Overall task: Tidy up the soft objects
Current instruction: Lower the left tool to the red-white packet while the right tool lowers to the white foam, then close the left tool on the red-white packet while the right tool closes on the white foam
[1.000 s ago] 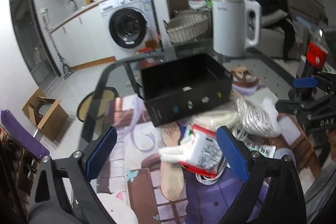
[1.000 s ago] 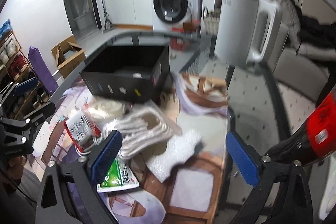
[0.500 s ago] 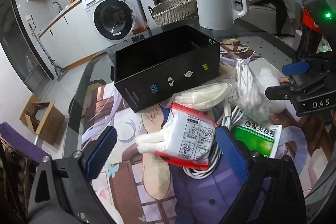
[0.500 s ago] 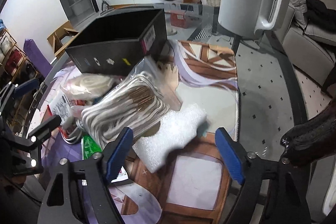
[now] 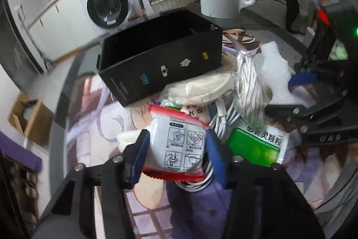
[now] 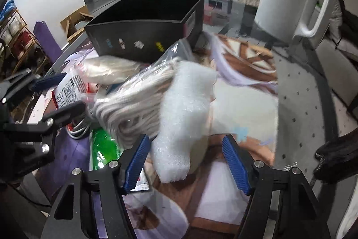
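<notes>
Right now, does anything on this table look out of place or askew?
Yes. The soft items lie in a jumbled heap in front of the black box rather than in it: a rope bag, foam sheet and green sachet overlap, with white cables tangled beneath. The box sits skewed on the mat.

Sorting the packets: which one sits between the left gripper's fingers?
The red-edged white packet with instruction drawings; the green sachet lies outside the left gripper.

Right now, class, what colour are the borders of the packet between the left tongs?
Red borders on a white packet, clearest in the left wrist view.
</notes>
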Demonstrator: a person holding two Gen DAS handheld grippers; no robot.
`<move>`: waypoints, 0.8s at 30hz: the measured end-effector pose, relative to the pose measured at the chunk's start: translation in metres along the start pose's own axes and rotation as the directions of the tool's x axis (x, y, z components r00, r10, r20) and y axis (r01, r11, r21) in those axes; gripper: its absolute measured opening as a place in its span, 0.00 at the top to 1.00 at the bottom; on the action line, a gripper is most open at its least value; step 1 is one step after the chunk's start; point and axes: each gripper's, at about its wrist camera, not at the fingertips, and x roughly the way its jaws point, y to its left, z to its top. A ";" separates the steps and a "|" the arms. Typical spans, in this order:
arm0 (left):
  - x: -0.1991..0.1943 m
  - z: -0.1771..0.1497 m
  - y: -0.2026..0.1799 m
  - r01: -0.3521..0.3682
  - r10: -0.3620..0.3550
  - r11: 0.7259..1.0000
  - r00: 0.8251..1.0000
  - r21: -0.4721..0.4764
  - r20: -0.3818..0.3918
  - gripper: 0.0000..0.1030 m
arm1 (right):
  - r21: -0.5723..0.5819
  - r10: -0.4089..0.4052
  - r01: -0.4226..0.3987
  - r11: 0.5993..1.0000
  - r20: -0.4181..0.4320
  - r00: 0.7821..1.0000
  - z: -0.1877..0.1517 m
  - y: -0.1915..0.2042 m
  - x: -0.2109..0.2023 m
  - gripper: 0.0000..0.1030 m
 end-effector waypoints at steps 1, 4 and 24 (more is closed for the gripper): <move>0.001 0.001 0.001 0.005 -0.005 1.000 1.000 -0.010 -0.010 0.56 | -0.004 0.005 -0.005 1.000 -0.004 1.000 0.000 0.001 0.001 0.38; -0.001 -0.001 0.006 0.012 -0.012 0.999 1.000 -0.035 -0.021 0.59 | 0.002 0.025 -0.025 1.000 -0.001 1.000 0.000 -0.001 0.000 0.48; 0.007 -0.011 0.009 -0.001 -0.004 0.998 0.997 -0.068 -0.072 0.59 | 0.146 0.041 -0.040 0.988 -0.009 0.999 0.011 -0.023 0.010 0.58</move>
